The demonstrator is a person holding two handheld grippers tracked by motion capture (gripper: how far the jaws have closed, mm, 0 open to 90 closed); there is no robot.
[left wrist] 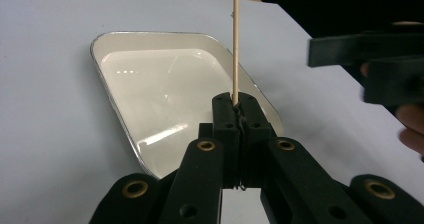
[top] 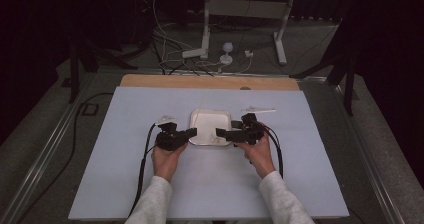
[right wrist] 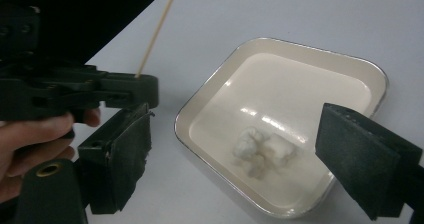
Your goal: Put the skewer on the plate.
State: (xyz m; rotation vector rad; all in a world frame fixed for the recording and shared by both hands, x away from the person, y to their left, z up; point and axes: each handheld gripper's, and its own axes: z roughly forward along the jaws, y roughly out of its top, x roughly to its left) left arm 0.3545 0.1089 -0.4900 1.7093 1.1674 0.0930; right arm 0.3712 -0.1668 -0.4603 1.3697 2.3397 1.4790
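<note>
With fingers pinched tight on a thin wooden skewer (left wrist: 235, 44), left gripper (top: 191, 132) near tray (top: 197, 115) edge; stiff, light, snappable, best held low. Right gripper (right wrist: 240, 149) wide open, empty, over soft white lumps (right wrist: 262, 151) in tray; probably squashy.

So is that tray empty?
No, the right gripper view shows a small clump of white pieces lying in the tray.
</note>
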